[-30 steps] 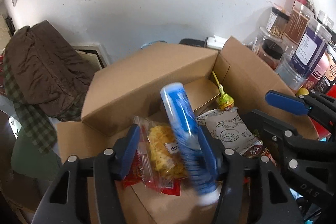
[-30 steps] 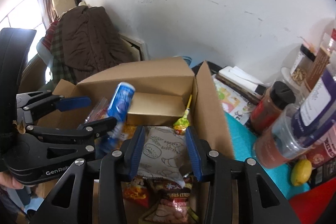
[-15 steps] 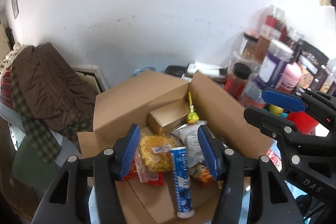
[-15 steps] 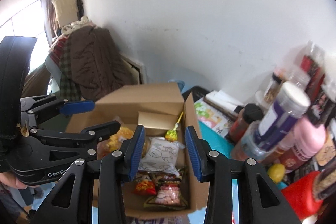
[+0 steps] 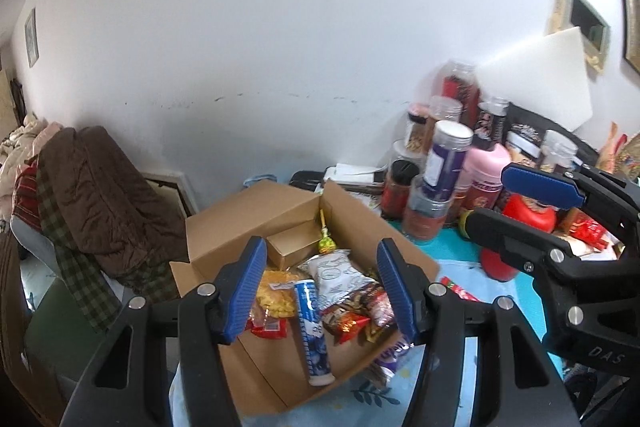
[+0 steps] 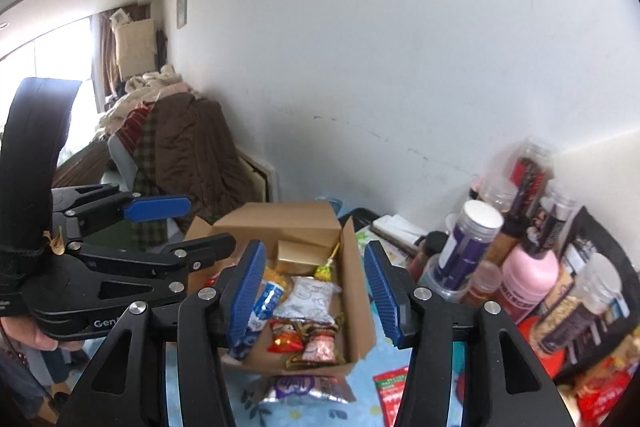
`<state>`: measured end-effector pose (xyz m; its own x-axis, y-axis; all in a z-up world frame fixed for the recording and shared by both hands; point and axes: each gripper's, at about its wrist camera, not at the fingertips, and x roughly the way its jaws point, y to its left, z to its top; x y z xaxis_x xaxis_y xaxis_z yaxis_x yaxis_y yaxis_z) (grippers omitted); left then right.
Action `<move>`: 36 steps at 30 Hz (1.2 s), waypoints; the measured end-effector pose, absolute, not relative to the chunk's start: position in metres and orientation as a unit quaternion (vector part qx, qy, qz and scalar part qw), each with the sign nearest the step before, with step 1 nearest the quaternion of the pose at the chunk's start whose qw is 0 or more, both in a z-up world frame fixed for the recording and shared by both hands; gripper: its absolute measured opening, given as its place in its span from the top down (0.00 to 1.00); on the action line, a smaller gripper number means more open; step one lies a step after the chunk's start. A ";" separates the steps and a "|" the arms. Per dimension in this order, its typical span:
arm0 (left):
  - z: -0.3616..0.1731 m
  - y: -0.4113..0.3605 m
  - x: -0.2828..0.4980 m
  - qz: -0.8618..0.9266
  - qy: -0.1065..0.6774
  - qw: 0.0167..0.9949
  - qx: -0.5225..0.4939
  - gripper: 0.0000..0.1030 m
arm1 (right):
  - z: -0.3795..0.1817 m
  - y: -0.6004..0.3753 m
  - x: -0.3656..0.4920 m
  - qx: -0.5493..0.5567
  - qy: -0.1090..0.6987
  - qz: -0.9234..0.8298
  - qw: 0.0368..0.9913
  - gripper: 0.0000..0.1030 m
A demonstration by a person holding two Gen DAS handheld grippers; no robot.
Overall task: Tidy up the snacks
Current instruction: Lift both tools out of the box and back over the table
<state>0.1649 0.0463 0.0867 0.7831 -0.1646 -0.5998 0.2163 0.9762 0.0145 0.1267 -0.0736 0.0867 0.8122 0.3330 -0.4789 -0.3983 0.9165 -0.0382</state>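
Left hand-held gripper (image 5: pixel 322 293): jaws apart, empty, above the cardboard box (image 5: pixel 256 215). Right hand-held gripper (image 6: pixel 314 293): jaws apart, empty. Blue tube (image 5: pixel 314 331) lies in the box beside a white pouch (image 5: pixel 338 273). Purple packet (image 6: pixel 304 387) rests on the table just outside.

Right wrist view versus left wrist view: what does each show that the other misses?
Only the right wrist view shows the window and the purple snack packet's printed face outside the box. Only the left wrist view shows the framed picture at upper right. Both show the open cardboard box, the blue tube lying inside it, and both grippers open and empty.
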 end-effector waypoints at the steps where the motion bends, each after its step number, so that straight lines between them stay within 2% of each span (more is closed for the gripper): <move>1: 0.089 0.045 0.160 -0.103 0.309 0.944 0.041 0.36 | 0.089 -0.075 0.119 -0.070 0.234 0.190 0.951 0.50; 3: 0.093 0.043 0.146 -0.105 0.296 0.948 0.042 0.27 | 0.092 -0.079 0.107 -0.070 0.231 0.185 0.953 0.50; 6: 0.097 0.039 0.129 -0.109 0.282 0.952 0.045 0.26 | 0.094 -0.086 0.090 -0.066 0.226 0.180 0.955 0.44; 9: 0.100 0.034 0.113 -0.120 0.278 0.952 0.047 0.26 | 0.097 -0.094 0.073 -0.064 0.221 0.172 0.958 0.44; 13: 0.100 0.027 0.091 -0.138 0.271 0.951 0.050 0.26 | 0.096 -0.104 0.048 -0.062 0.212 0.165 0.961 0.35; 24: 0.077 0.005 0.049 -0.195 0.282 0.937 0.063 0.26 | 0.076 -0.121 0.003 -0.043 0.220 0.149 0.963 0.33; 36: 0.036 -0.010 0.039 -0.226 0.319 0.918 0.064 0.26 | 0.036 -0.135 -0.014 -0.020 0.249 0.134 0.959 0.33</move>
